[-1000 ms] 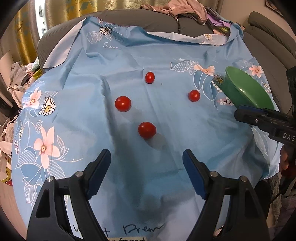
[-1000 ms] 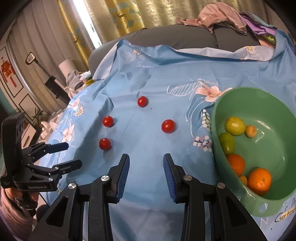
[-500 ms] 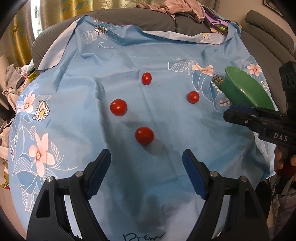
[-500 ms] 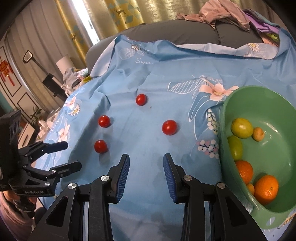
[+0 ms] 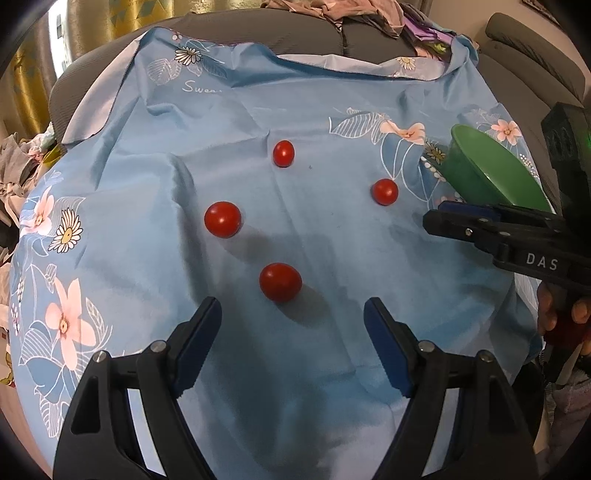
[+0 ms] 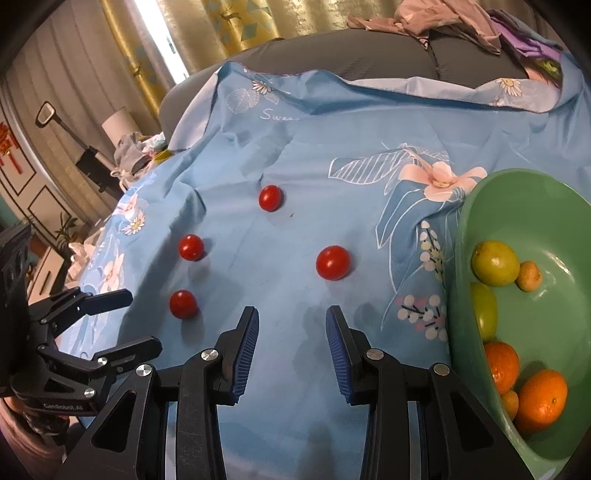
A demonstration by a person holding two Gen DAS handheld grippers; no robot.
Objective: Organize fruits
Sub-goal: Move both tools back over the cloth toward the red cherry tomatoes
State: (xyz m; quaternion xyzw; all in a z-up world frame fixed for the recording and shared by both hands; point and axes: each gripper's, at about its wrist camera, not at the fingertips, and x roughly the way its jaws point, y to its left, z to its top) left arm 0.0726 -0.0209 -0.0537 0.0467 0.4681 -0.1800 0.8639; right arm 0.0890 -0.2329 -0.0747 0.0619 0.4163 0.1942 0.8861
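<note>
Several red tomatoes lie on a blue floral cloth (image 5: 147, 184). My left gripper (image 5: 293, 317) is open and empty, its jaws just short of the nearest tomato (image 5: 280, 281), which also shows in the right wrist view (image 6: 183, 303). My right gripper (image 6: 290, 328) is open and empty, a little short of another tomato (image 6: 332, 262), which also shows in the left wrist view (image 5: 384, 191). A green bowl (image 6: 546, 206) at the right holds limes (image 6: 495, 262) and oranges (image 6: 543, 400); its rim also shows in the left wrist view (image 5: 480, 173).
Two more tomatoes lie farther back (image 5: 222, 219) (image 5: 283, 153). The cloth drapes over a grey sofa (image 6: 332, 51) with clothes (image 6: 461, 18) piled on its back. The cloth's edge drops off at the left, by clutter (image 6: 136, 147).
Both grippers have moved forward over the cloth; the tomatoes sit closer to their jaws. Nothing was grasped, and the jaw openings look unchanged.
</note>
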